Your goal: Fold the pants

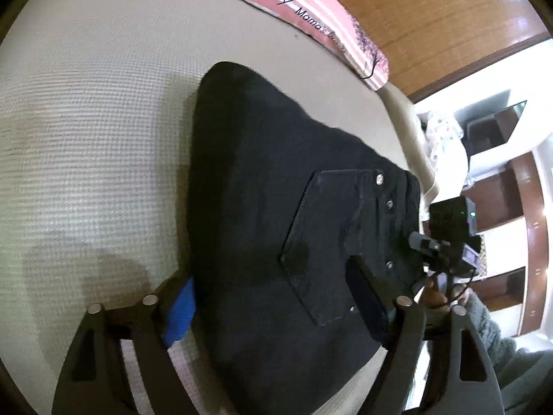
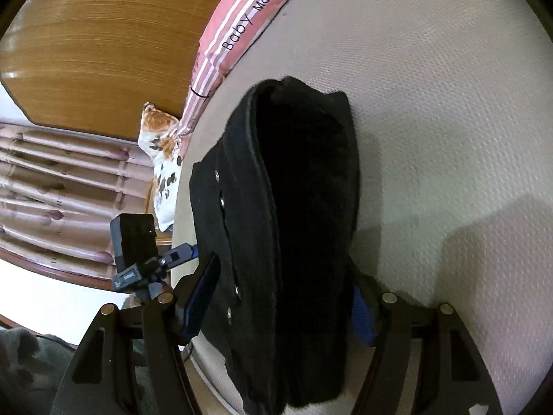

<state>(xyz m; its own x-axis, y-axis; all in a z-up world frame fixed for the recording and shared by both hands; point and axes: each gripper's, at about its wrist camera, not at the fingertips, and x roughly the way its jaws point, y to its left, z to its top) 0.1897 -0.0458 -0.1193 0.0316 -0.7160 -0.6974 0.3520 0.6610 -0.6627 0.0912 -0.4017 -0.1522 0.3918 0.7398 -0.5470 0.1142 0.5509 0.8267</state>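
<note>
The black pants (image 1: 276, 207) are lying folded on the cream bedspread (image 1: 86, 121), their long axis running straight away from both claws. The left gripper (image 1: 276, 311) and right gripper (image 2: 280, 304) are each straddling the near end, jaws spread wide across the bundle's width. Whether the pads are pressing the cloth cannot be told; both are sitting equally near.

Even, moderately bright indoor light is falling on the pale bedspread (image 1: 103, 138), and soft grey shadows are lying across it near the bottom of both views — lower left in one, lower right in the other. The black pants (image 1: 276, 224) are swallowing detail, reading almost featureless. Glare is glinting off the wooden headboard (image 2: 86, 52). Fisheye bending is curving the edges — corners are vignetting to black, and fine texture is smearing slightly.
</note>
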